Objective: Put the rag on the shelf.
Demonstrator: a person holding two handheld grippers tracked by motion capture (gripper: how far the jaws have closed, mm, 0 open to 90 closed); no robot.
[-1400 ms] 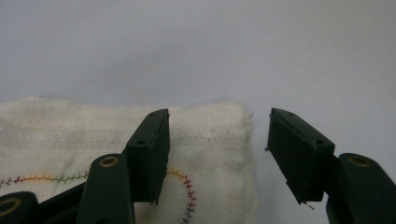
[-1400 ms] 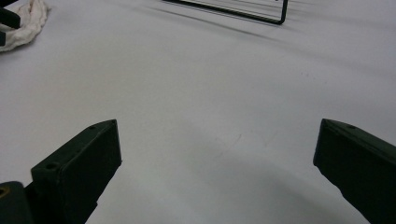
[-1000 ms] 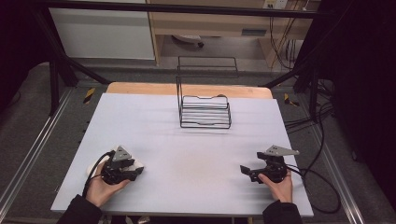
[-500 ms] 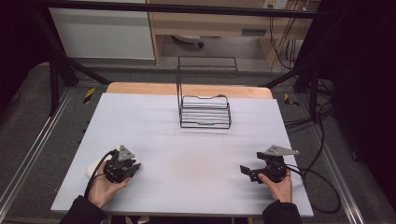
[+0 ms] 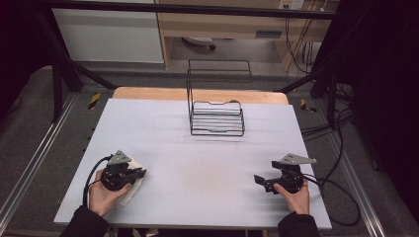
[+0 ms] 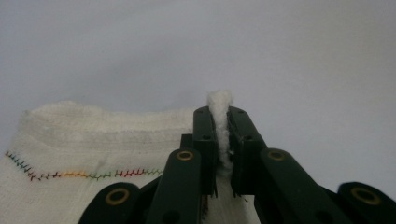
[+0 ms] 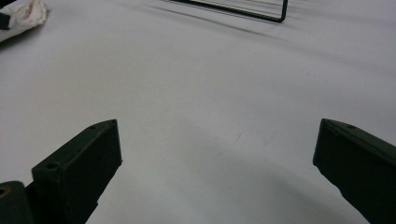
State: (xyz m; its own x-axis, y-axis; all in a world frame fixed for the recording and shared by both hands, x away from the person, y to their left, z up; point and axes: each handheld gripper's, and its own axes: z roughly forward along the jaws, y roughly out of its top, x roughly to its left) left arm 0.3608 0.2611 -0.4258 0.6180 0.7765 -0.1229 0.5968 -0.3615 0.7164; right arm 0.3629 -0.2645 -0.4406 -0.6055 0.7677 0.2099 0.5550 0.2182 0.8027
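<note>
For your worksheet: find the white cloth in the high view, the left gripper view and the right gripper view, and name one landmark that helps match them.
High view: white cloth at lower left, under the left gripper.
Left gripper view: lower left, its edge pinched between the black jaws.
Right gripper view: top left corner.
Shared landmark: the black wire rack.
</note>
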